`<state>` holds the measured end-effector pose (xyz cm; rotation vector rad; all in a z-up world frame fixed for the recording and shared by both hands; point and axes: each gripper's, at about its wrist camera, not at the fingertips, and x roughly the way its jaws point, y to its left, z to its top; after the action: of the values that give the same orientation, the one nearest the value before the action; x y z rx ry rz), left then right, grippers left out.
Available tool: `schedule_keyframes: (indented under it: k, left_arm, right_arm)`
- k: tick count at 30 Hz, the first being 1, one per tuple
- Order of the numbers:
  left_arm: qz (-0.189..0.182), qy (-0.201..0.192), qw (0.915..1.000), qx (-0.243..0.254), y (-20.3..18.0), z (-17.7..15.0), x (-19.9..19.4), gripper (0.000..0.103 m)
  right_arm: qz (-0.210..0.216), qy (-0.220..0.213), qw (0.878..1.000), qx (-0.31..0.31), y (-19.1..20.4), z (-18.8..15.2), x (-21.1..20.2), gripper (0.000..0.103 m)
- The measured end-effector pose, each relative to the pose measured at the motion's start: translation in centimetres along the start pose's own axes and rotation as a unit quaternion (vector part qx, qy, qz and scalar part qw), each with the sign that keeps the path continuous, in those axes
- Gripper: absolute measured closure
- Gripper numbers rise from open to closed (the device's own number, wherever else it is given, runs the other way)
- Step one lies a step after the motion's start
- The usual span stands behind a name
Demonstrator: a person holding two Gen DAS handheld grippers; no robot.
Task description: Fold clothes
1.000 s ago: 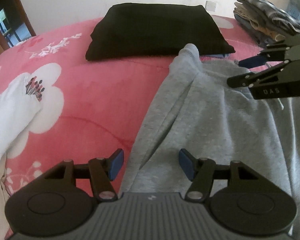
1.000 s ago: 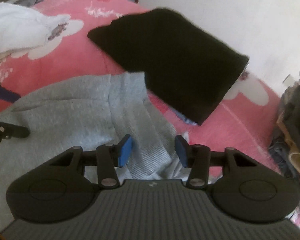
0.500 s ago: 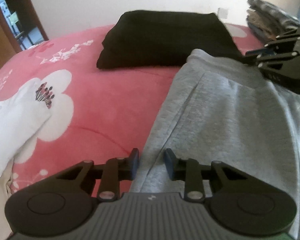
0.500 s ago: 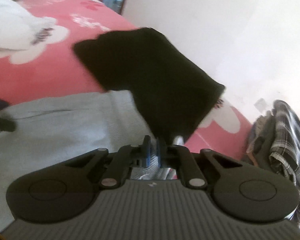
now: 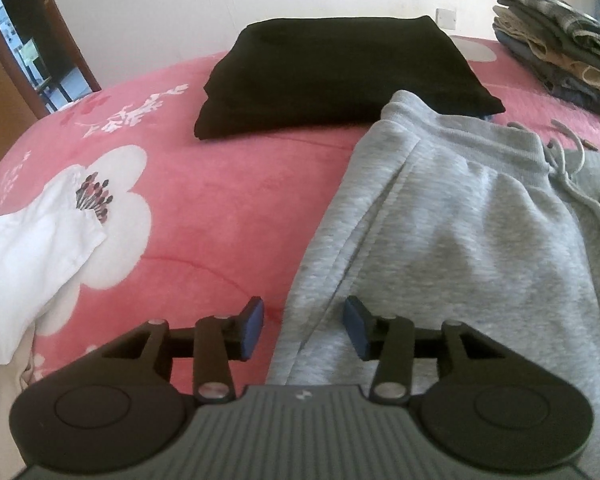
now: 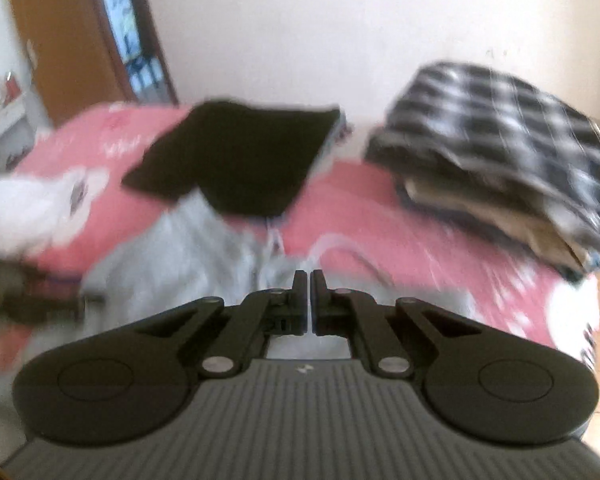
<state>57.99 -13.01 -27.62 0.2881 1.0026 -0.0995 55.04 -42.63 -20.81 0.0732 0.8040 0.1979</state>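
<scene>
One pair of grey sweatpants (image 5: 480,240) lay flat on the pink blanket (image 5: 220,200), beside one folded black garment (image 5: 340,76). Left gripper (image 5: 304,326) was spread wide over its edge. Right gripper (image 6: 309,300) was clenched; contents unclear.

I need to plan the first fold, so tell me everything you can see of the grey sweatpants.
The grey sweatpants look like heathered fleece with a ribbed waistband and a loose drawstring. They lie spread, slightly wrinkled, on the pink floral blanket, waistband end touching the folded black garment. The open left gripper straddles their left edge. Whether the shut right gripper pinches them is unclear.
</scene>
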Motion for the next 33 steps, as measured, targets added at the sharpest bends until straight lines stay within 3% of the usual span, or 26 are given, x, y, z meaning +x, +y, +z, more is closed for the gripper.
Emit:
schedule_keyframes:
  k: [5,7,10,13,16,19,27,30,33]
  left_arm:
    - [0.009,-0.001,0.9999,-0.012,1.4,0.3,-2.2,0.054]
    - [0.007,-0.013,0.9995,-0.028,2.5,0.5,-4.6,0.054]
    - [0.002,-0.034,0.9977,-0.058,3.8,0.4,-9.4,0.043]
    - [0.000,-0.038,0.9947,-0.096,3.8,-0.4,-13.9,0.039]
    - [-0.021,-0.044,0.9893,-0.137,2.6,-1.5,-18.3,0.039]
    - [-0.034,-0.074,0.9832,-0.163,0.6,-2.5,-21.8,0.036]
    - [-0.092,-0.148,0.9476,-0.268,-1.7,-2.6,-26.1,0.034]
    - [-0.089,-0.158,0.9501,-0.254,-1.8,-2.0,-27.5,0.034]
    - [-0.106,-0.177,0.9515,-0.229,-1.3,-2.2,-29.3,0.034]
  right_arm:
    - [-0.048,0.046,0.998,0.004,-2.5,-2.5,4.1,0.103]
    - [-0.047,0.048,0.996,0.054,-4.3,-3.1,5.5,0.103]
    - [-0.019,0.030,0.989,0.146,-6.3,-3.7,5.6,0.103]
    - [0.020,0.005,0.978,0.206,-7.2,-4.9,2.2,0.099]
    - [0.056,0.006,0.977,0.207,-7.0,-6.2,-1.0,0.099]
    - [0.082,0.019,0.976,0.201,-6.7,-7.4,-4.6,0.099]
    - [0.061,0.015,0.982,0.179,-3.4,-6.8,-16.5,0.099]
    - [0.040,-0.009,0.984,0.175,-1.7,-5.4,-18.7,0.099]
    - [0.024,-0.047,0.977,0.207,-0.1,-5.5,-21.8,0.099]
